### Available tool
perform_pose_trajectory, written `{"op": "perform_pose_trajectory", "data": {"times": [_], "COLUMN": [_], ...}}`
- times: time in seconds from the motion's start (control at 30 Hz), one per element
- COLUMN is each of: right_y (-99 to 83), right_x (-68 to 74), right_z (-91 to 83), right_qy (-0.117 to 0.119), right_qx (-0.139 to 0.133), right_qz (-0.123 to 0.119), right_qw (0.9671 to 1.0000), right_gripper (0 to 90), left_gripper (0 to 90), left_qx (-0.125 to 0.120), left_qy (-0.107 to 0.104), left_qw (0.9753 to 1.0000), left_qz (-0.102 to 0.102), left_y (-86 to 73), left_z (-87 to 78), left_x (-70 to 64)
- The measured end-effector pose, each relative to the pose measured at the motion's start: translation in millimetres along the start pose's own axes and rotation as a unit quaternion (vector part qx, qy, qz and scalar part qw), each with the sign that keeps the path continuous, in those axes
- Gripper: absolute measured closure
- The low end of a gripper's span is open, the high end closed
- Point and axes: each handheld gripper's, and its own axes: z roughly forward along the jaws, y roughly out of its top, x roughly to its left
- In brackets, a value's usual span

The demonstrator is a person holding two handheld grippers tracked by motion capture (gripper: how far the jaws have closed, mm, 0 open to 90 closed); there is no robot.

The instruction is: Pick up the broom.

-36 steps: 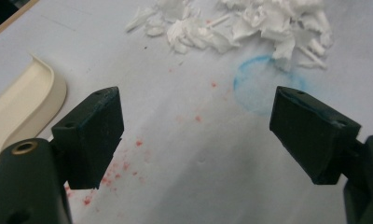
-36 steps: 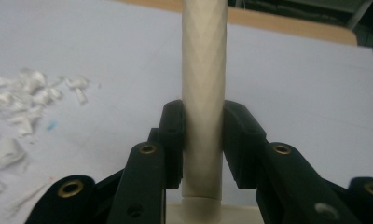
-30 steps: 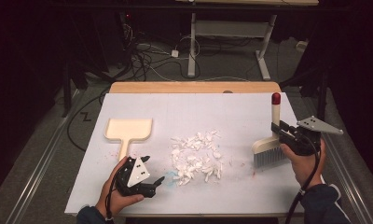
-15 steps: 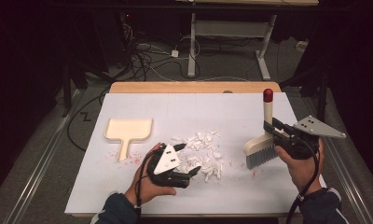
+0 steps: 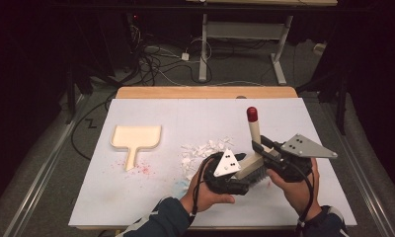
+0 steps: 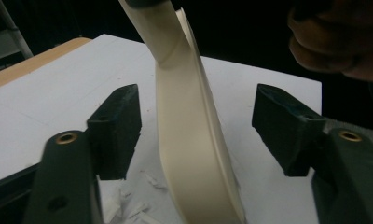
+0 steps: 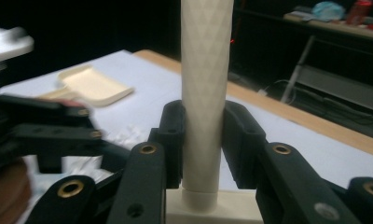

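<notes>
Lower centre of the frame: the left gripper, jaws apart, straddles the cream brush head without contact. The right gripper is clamped on the brush handle. The long axis stands nearly upright, red tip uppermost, bristles on the tabletop. Paper scraps lie just beyond; the dustpan sits farther left.
</notes>
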Motion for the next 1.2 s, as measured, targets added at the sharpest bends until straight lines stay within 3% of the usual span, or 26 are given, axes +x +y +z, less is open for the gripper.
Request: {"op": "perform_pose_trajectory", "data": {"times": [0.1, 0.23, 0.4, 0.5, 0.57, 0.67, 0.7, 0.77, 0.8, 0.83, 0.9, 0.97, 1.0, 1.07, 1.1, 1.13, 1.17, 1.2], "right_y": [-2.4, -2.7, -2.0, -1.7, -1.2, 1.2, 1.2, 0.8, 0.1, -2.4, -4.7, -13.0, -20.0, -23.7, -23.7, -25.3, -28.8, -30.4], "right_x": [11.4, 15.0, 18.9, 18.0, 15.4, 10.7, 10.7, 4.6, 3.0, 0.2, -1.4, -3.9, 0.5, 5.4, 5.4, 9.2, 16.1, 18.8], "right_z": [2.8, 3.7, 2.7, 0.8, -0.9, -4.8, -4.8, -12.4, -13.1, -13.3, -12.9, -8.9, -2.8, 3.7, 3.7, 7.1, 15.3, 18.3], "right_qy": [0.011, 0.019, 0.021, 0.033, 0.052, 0.09, 0.09, 0.12, 0.135, 0.151, 0.155, 0.18, 0.185, 0.208, 0.208, 0.214, 0.245, 0.258], "right_qx": [0.002, 0.006, 0.001, 0.0, 0.0, -0.006, -0.006, -0.001, 0.01, 0.031, 0.041, 0.072, 0.096, 0.116, 0.116, 0.121, 0.13, 0.135], "right_qz": [-0.009, -0.014, -0.02, -0.018, -0.018, -0.038, -0.038, -0.078, -0.088, -0.103, -0.11, -0.125, -0.144, -0.158, -0.158, -0.165, -0.168, -0.165], "right_qw": [0.9999, 0.9997, 0.9996, 0.9993, 0.9985, 0.9952, 0.9952, 0.9898, 0.9869, 0.9827, 0.9808, 0.973, 0.9674, 0.9585, 0.9585, 0.9551, 0.9458, 0.9422], "right_gripper": [71.2, 71.2, 71.0, 70.5, 69.1, 57.1, 57.1, 48.2, 46.3, 45.5, 44.8, 43.1, 41.8, 39.1, 39.1, 39.1, 38.5, 38.9], "left_gripper": [44.4, 57.2, 60.6, 62.6, 63.6, 64.3, 64.3, 64.3, 64.3, 64.3, 64.3, 64.2, 64.2, 64.2, 64.2, 64.2, 64.2, 64.2], "left_qx": [0.009, 0.011, 0.02, 0.029, 0.039, 0.06, 0.06, 0.083, 0.083, 0.087, 0.088, 0.097, 0.099, 0.108, 0.108, 0.111, 0.115, 0.115], "left_qy": [-0.009, -0.014, -0.007, -0.015, -0.02, -0.034, -0.034, -0.046, -0.046, -0.061, -0.07, -0.088, -0.093, -0.114, -0.114, -0.128, -0.143, -0.143], "left_qw": [0.9999, 0.9998, 0.9997, 0.9995, 0.999, 0.9971, 0.9971, 0.9934, 0.9934, 0.9918, 0.9908, 0.9878, 0.9865, 0.9823, 0.9823, 0.9799, 0.976, 0.976], "left_qz": [-0.011, -0.013, -0.012, -0.006, 0.007, 0.031, 0.031, 0.064, 0.064, 0.07, 0.075, 0.085, 0.092, 0.103, 0.103, 0.105, 0.116, 0.116], "left_y": [-6.2, -9.5, -10.9, -10.6, -9.6, -10.5, -10.5, -13.7, -13.7, -15.7, -16.7, -18.2, -19.2, -22.1, -22.1, -23.5, -24.8, -24.8], "left_z": [0.6, -2.0, -6.8, -11.6, -16.8, -25.4, -25.4, -35.3, -35.3, -43.0, -48.1, -55.2, -58.2, -63.9, -63.9, -65.4, -66.7, -66.7], "left_x": [5.5, 8.2, 11.9, 16.7, 19.5, 23.9, 23.9, 27.8, 27.8, 30.6, 31.6, 32.4, 31.8, 30.0, 30.0, 28.9, 26.1, 26.1]}}
